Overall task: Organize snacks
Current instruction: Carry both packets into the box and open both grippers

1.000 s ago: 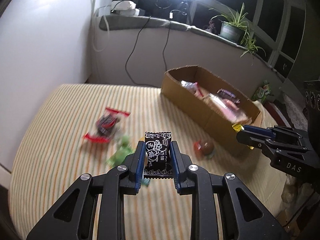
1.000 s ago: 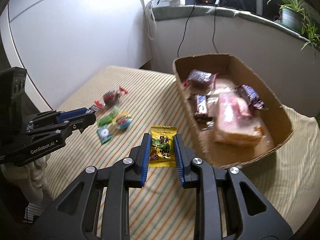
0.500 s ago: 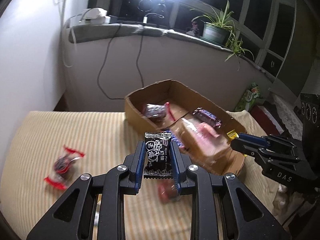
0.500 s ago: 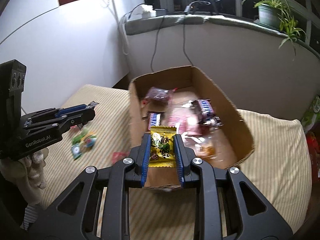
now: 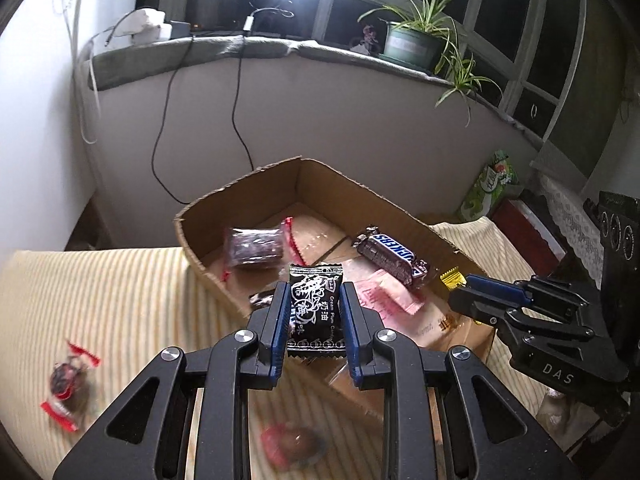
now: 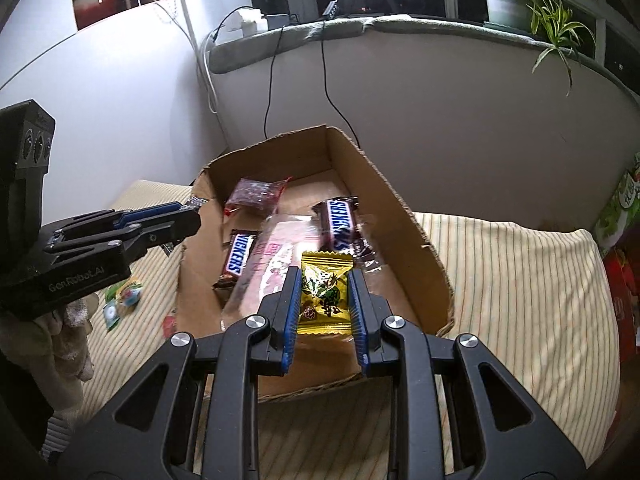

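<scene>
Both tools had swung over the cardboard box [image 6: 404,216] — left tool [image 5: 315,312] clamped on black candy [image 5: 316,304], right tool [image 6: 326,300] on yellow candy [image 6: 325,292]; release next.

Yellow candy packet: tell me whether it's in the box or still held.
Held. The right gripper is shut on the yellow candy packet, above the cardboard box.

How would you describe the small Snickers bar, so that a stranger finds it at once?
Look in the cardboard box on the striped cloth. The small Snickers bar lies near the left wall, beside the pink packet. It is shorter than the other Snickers.
</scene>
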{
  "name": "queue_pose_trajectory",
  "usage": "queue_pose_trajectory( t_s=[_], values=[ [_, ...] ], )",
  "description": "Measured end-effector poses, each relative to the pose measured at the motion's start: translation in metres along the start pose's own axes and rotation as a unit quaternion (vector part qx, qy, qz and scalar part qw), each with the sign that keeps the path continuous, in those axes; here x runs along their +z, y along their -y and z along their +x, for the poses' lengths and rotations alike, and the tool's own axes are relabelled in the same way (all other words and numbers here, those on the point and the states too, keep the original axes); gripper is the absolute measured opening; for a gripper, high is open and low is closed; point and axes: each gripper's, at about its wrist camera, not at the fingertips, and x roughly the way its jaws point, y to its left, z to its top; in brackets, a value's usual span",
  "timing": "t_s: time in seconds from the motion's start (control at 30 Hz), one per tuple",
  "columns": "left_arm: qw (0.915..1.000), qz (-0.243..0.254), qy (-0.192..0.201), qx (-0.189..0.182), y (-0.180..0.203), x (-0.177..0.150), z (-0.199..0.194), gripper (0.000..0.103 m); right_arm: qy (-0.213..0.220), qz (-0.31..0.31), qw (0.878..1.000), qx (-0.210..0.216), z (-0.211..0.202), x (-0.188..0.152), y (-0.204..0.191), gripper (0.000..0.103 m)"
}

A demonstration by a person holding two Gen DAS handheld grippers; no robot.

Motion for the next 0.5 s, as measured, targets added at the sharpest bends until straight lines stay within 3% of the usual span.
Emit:
queue_pose_trajectory(
  t_s=[0.43,0.5],
  values=[
    [0.9999,0.005,-0.009,-0.003,0.011,0.005,0.015,0.024,-0.008,0.007,1.0,0.003,0.01,0.002,0.012,0.024],
    [0.9999,0.005,-0.01,-0.003,0.011,0.004,0.014,0.031,-0.006,0.008,1.0,0.001,0.009,0.002,0.012,0.026]
  ],
)
